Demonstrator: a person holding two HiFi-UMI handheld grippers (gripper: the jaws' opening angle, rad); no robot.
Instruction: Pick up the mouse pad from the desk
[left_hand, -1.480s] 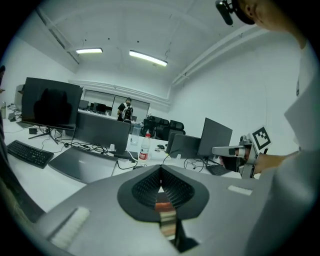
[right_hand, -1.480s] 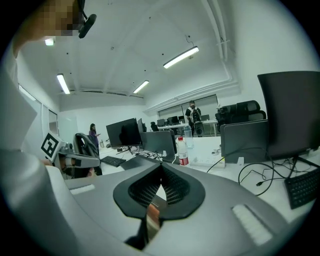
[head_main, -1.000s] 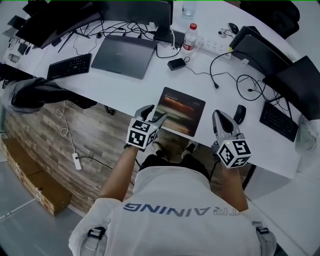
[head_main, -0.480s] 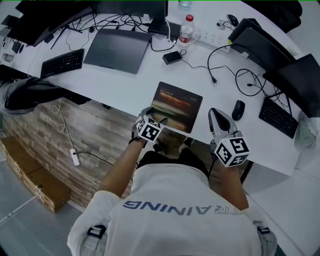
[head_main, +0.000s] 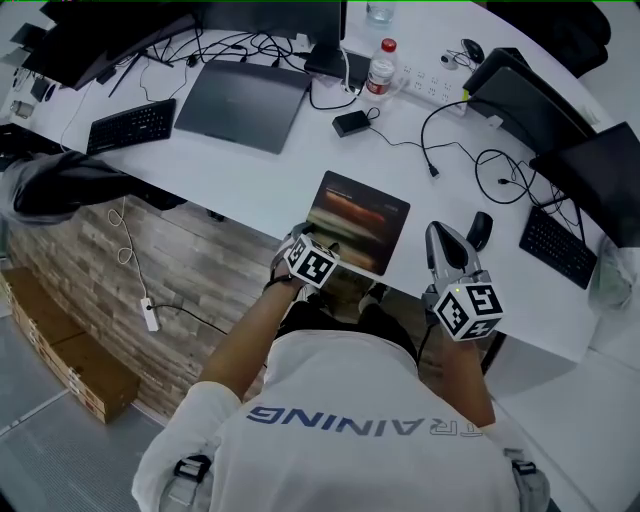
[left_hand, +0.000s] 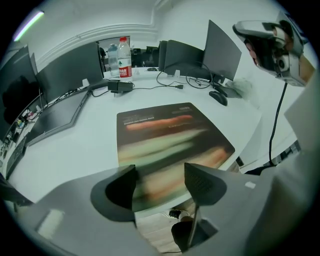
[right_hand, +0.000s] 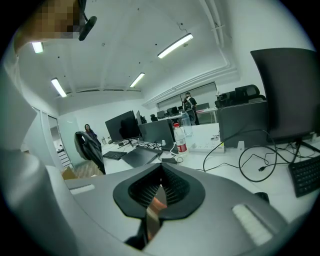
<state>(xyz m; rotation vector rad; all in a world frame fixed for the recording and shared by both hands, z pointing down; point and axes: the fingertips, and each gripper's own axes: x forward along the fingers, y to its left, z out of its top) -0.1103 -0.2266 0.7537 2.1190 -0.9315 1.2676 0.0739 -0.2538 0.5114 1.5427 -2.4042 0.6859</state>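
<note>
The dark mouse pad (head_main: 360, 220) with blurred orange and green bands lies flat on the white desk (head_main: 250, 175), its near edge at the desk's front edge. My left gripper (head_main: 316, 243) points steeply down at the pad's near left corner. In the left gripper view the pad (left_hand: 170, 132) reaches in between the jaws of the left gripper (left_hand: 160, 181); they are closing, with the pads apart from it. My right gripper (head_main: 441, 238) hovers right of the pad, near the desk's front edge, holding nothing. In the right gripper view the right gripper (right_hand: 160, 189) is shut.
A black mouse (head_main: 480, 228) lies just right of the pad. A closed laptop (head_main: 245, 92), a keyboard (head_main: 130, 125), a water bottle (head_main: 380, 68), a power adapter (head_main: 352, 125) and loose cables (head_main: 450, 140) are farther back. A second keyboard (head_main: 555, 245) sits at the right.
My left gripper has sunk and tipped down to the pad's near left corner, and its jaws stand wider than a second ago. The right gripper has stayed in place.
</note>
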